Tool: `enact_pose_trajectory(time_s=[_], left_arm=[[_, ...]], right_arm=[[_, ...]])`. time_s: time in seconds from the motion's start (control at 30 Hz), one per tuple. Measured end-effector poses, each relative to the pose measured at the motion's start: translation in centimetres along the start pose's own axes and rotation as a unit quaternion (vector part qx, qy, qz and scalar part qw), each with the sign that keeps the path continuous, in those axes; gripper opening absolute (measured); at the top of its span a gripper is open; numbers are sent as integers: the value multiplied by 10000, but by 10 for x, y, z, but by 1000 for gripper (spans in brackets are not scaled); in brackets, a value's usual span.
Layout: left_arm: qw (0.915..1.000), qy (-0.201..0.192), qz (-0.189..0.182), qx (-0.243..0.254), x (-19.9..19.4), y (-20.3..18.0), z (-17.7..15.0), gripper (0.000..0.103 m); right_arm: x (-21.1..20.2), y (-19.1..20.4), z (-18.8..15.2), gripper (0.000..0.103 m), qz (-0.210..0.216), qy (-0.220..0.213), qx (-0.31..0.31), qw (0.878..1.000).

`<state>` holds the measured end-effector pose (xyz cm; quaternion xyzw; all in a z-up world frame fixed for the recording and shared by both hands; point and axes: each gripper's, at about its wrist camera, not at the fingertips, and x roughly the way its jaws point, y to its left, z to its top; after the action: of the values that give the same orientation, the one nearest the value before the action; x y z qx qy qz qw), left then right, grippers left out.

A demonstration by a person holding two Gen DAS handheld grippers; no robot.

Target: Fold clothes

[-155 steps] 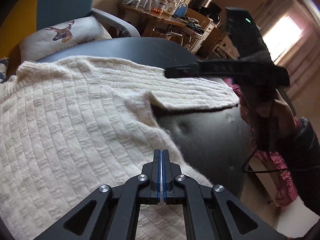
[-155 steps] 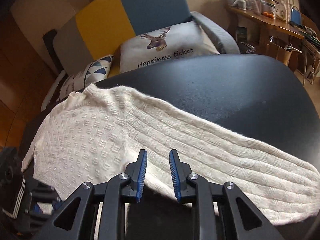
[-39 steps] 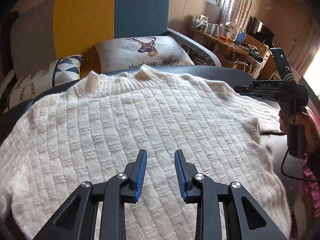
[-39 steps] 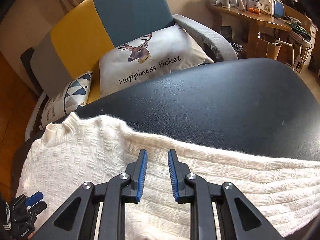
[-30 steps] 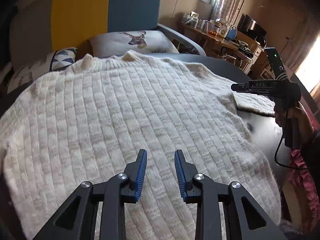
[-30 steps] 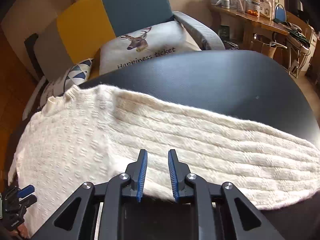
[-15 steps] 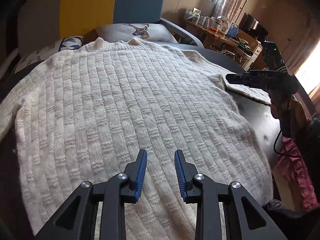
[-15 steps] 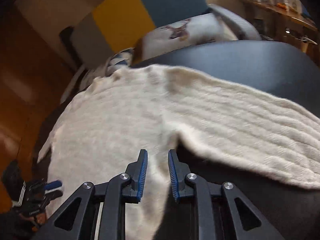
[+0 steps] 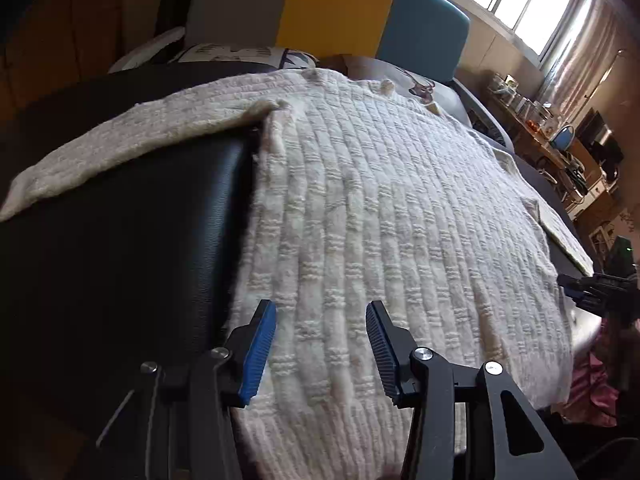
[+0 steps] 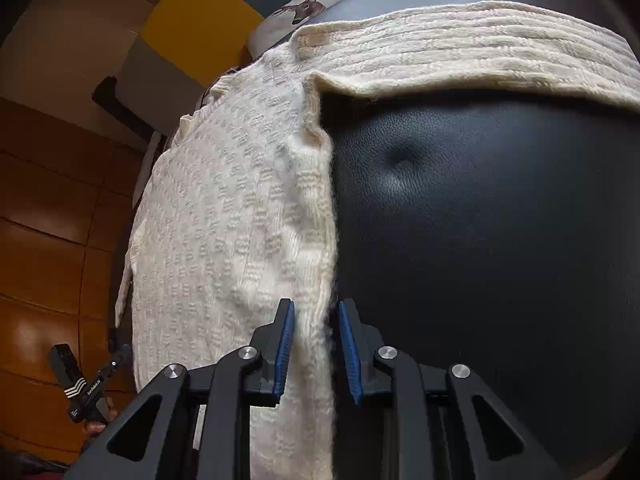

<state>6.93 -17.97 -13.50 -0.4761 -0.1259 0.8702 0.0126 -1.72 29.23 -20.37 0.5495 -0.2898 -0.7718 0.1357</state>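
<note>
Item: cream knit sweater [image 9: 380,208], spread flat, still unfolded, on the black padded table [image 9: 120,248]. Body fills the middle. One sleeve [image 9: 120,148] runs out toward 10 o'clock in the left wrist view; the other sleeve [image 10: 480,56] lies across 12 to 2 o'clock in the right wrist view.

Left claw [image 9: 320,344]: released, jaws wide apart, empty, poised over the hem near the sweater's left side edge.

Right claw [image 10: 314,344]: released, jaws parted, straddling the right side edge [image 10: 320,280] of the body at 6 o'clock. Contact with the knit cannot be told.

Change noted: a second ago both claws looked over the mid-body and sleeve; both have since dropped back and lowered to the bottom corners. The left claw's gap has widened. The sweater itself has not shifted.

Reading: smoothing appears finished; the two claws are lined up for a paired pinch at the hem corners, probably to carry the lower half up toward the collar [image 9: 384,86]. No fold is yet made.

Surroundings: colour-block sofa [image 9: 340,12] and deer cushion [image 10: 304,6] beyond the far table edge.
</note>
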Motion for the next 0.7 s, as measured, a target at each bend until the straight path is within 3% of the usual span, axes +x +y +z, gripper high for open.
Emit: enact_pose_trajectory(time_s=[0.27, 0.4, 0.47, 0.57, 0.6, 0.63, 0.67, 0.7], left_arm=[[10000, 15, -34, 60, 3, 7, -10, 60], [9992, -92, -144, -355, 2, 23, -11, 60], [9982, -114, -267, -524, 3, 29, -10, 59], [9989, -29, -49, -471, 11, 29, -7, 57], [9992, 26, -25, -404, 14, 27, -6, 53], [9994, 81, -1, -338, 18, 25, -6, 37], [9997, 71, 102, -233, 21, 22, -5, 31], [9998, 8, 110, -153, 21, 19, -3, 13]], right_arm=[[7, -7, -19, 22, 551, -58, 277, 9981], [9, -3, -20, 17, 383, -58, 68, 9992], [10, -6, -18, 6, 245, -7, 176, 9995], [12, 4, -20, 5, -22, -93, -107, 9999], [13, 8, -20, 5, -137, -127, -225, 9996], [13, 12, -21, 5, -257, -148, -315, 9991], [14, 16, -21, 5, -369, -165, -407, 9984], [14, 19, -21, 5, -461, -173, -502, 9975]])
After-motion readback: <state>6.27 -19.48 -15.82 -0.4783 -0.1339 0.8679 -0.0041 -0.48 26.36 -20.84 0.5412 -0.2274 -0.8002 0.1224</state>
